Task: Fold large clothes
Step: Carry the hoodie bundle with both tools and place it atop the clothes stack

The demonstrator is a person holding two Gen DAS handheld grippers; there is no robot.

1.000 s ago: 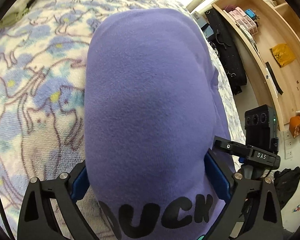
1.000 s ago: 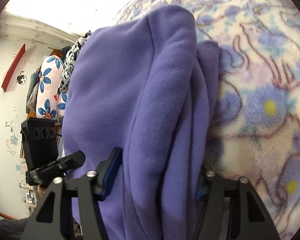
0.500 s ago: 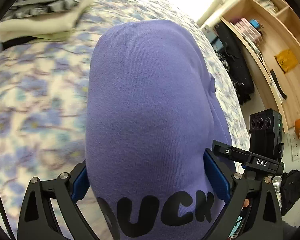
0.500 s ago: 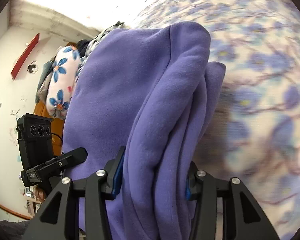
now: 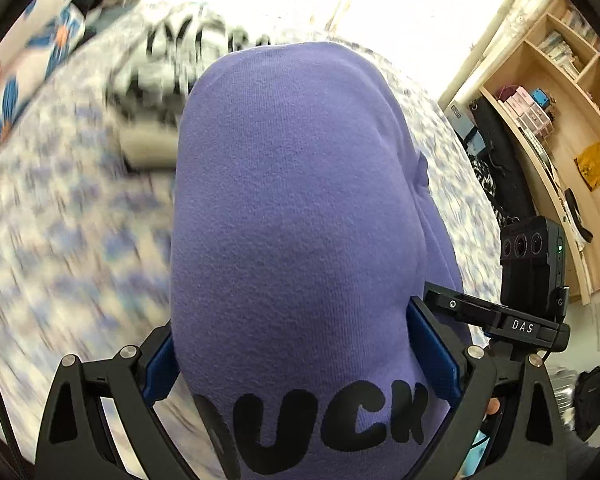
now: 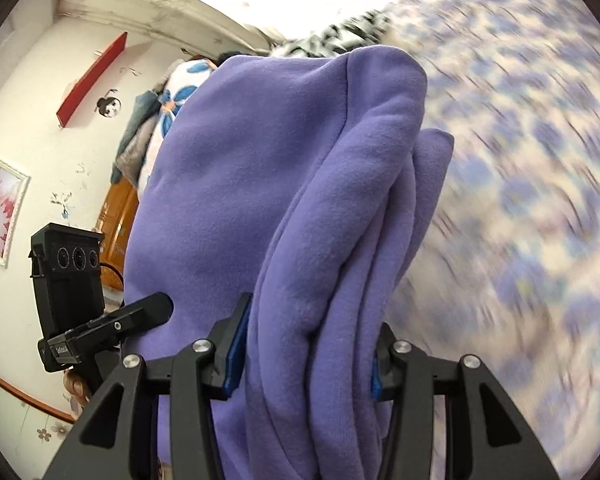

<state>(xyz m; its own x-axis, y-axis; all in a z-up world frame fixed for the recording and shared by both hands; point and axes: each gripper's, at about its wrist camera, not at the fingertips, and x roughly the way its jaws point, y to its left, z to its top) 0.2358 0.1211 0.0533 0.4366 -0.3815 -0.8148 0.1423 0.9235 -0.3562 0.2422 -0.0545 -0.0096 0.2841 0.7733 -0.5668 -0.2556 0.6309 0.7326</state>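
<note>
A folded purple sweatshirt [image 5: 292,220] with black letters "DUCK" fills the left wrist view. My left gripper [image 5: 296,356] is shut on its thick folded bundle. In the right wrist view the same sweatshirt [image 6: 268,184] hangs in several layers, and my right gripper [image 6: 304,354] is shut on them. Both grippers hold the garment up above the flowered bed cover [image 5: 60,240]. The fingertips are hidden by the cloth.
A stack of folded black-and-white clothes [image 5: 168,64] lies on the bed ahead; it also shows in the right wrist view [image 6: 340,38]. A blue-flowered pillow [image 5: 16,92] is at the left. Wooden shelves [image 5: 560,120] stand at the right. The bed cover [image 6: 540,160] extends right.
Both grippers have lifted and carried the sweatshirt forward over the bed. The folded clothes stack and pillow have come closer. The background is motion-blurred.
</note>
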